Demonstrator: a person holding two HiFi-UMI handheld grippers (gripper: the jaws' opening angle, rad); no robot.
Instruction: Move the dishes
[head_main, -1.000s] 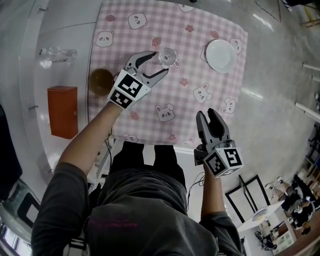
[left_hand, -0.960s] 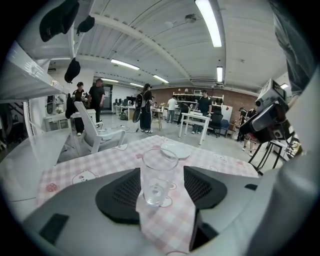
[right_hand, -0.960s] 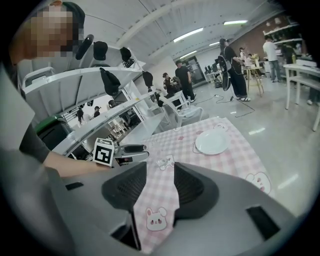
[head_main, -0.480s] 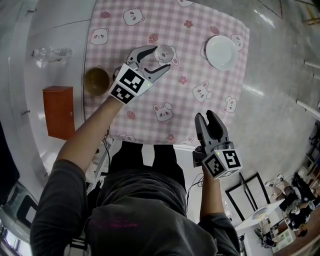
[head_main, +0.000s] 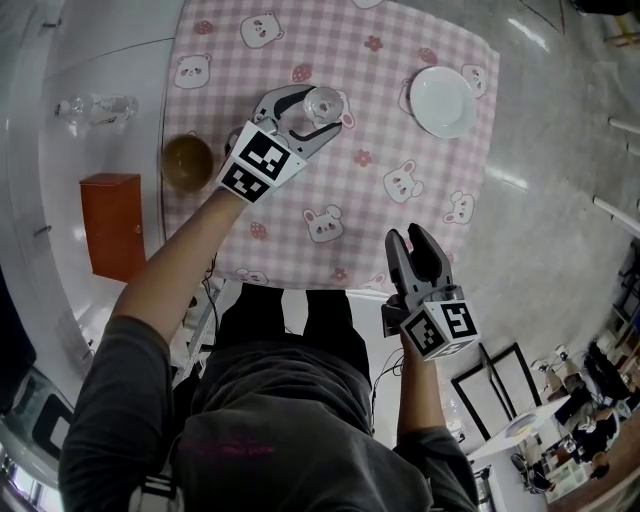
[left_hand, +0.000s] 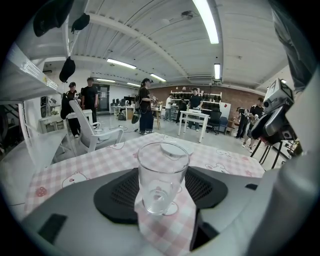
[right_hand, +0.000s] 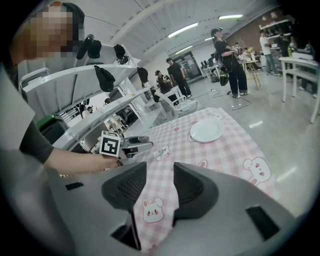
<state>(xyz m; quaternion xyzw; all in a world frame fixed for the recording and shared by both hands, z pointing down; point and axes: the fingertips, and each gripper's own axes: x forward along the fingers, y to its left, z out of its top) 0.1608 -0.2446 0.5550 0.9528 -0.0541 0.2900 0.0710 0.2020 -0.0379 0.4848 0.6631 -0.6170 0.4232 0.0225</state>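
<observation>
Left gripper (head_main: 320, 113) closed round the glass (left_hand: 162, 177), which stands upright and empty on the cloth (head_main: 300, 190), left of its centre; the pads sit against opposite walls, about mid-height. Right gripper (head_main: 408, 238), jaws slightly apart and empty, hangs off the tabletop's near edge. The plate (head_main: 443, 101) lies well apart, by the cloth's far right corner.

To do the step well, you keep the squeeze light, since clear glass is likely slick. Lift straight up before you travel, so the base does not drag the cloth, and hold the glass vertical.

Against the frame one second earlier, your left jaws have narrowed from wide open, with the glass only at their tips. The right gripper has barely shifted.
</observation>
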